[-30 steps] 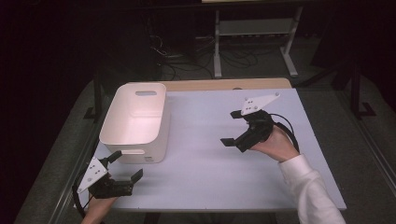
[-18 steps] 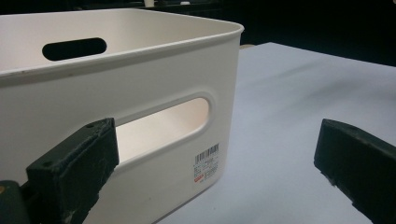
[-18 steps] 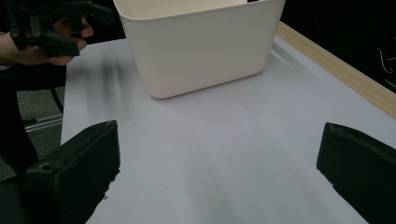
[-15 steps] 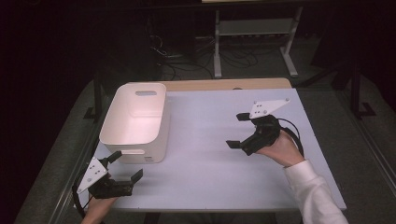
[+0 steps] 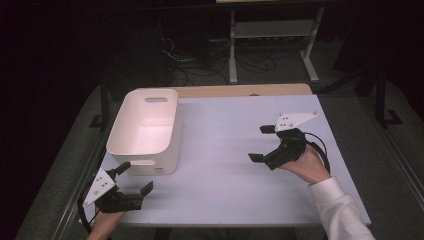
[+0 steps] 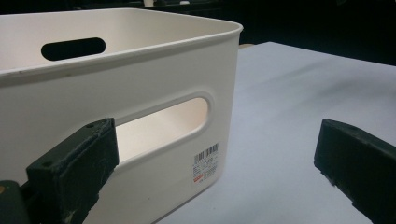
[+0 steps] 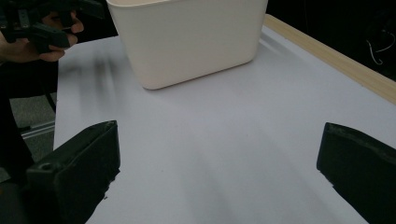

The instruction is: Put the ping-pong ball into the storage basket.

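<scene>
- Table (image 5: 225, 150): pale sheet over a wooden top, bare apart from one bin.
- White bin (image 5: 145, 130): upright at the left half of the table, empty inside, handle slots in both end walls. Seen close from the left gripper view (image 6: 140, 93), barcode label (image 6: 206, 162) low on the near wall beside the slot. Unmoved since a second ago.
- Right gripper (image 5: 261, 143): held above the right half of the table, well apart from the bin, jaws spread wide with nothing between. Compared with a second ago, shifted slightly right and nearer the person, still facing the bin's long side.
- Left gripper (image 5: 135, 177): at the near left corner, just beside the bin's near end wall, jaws released and empty. Position unchanged.
- Judgement: no contact yet; approach phase only, likely a two-handed take of the bin.
</scene>
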A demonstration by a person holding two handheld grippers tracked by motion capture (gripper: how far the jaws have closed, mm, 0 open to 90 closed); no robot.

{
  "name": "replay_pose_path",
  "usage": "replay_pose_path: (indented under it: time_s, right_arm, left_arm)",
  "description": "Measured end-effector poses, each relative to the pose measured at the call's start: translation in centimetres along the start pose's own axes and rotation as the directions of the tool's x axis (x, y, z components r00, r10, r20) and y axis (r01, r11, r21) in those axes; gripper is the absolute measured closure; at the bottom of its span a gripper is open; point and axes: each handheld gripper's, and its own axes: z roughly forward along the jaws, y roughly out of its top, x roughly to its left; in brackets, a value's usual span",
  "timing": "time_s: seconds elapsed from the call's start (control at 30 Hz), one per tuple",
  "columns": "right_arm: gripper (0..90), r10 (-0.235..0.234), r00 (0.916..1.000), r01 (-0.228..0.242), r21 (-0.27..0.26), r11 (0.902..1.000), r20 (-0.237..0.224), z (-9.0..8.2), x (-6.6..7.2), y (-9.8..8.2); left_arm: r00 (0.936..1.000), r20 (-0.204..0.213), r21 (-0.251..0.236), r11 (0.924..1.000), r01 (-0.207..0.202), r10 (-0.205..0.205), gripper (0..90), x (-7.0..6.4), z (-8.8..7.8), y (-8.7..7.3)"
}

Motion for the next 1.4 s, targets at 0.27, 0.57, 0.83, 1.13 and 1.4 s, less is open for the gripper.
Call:
replay_pose_path:
  time_s: [0.27,0.57,0.83,1.13,1.4]
  right_arm:
    - [0.0,0.029,0.9995,-0.028,-0.028,0.9992,0.016,-0.8,0.0,-1.7]
    - [0.0,0.069,0.9952,-0.065,-0.064,0.9958,0.068,-1.6,-0.4,-3.8]
    - [0.0,0.075,0.9907,-0.066,-0.08,0.9946,0.114,-1.9,0.0,-4.9]
    - [0.0,0.074,0.9745,-0.05,-0.113,0.9923,0.212,-2.8,0.8,-6.7]
    - [0.0,0.123,0.9665,-0.083,-0.178,0.9805,0.226,-3.8,0.4,-8.4]
  left_arm:
    - [1.0,-0.003,-0.001,1.0,0.008,-0.008,0.0,-0.1,0.0,0.0]
    - [1.0,-0.003,0.003,1.0,-0.006,0.006,0.0,0.1,0.0,0.0]
    - [1.0,-0.001,-0.002,1.0,-0.002,0.002,0.0,0.0,0.0,0.0]
    - [1.0,-0.002,-0.007,1.0,0.0,0.0,0.0,0.0,0.0,0.0]
    - [1.0,-0.004,-0.017,0.9998,0.006,-0.006,0.0,0.0,0.0,0.0]
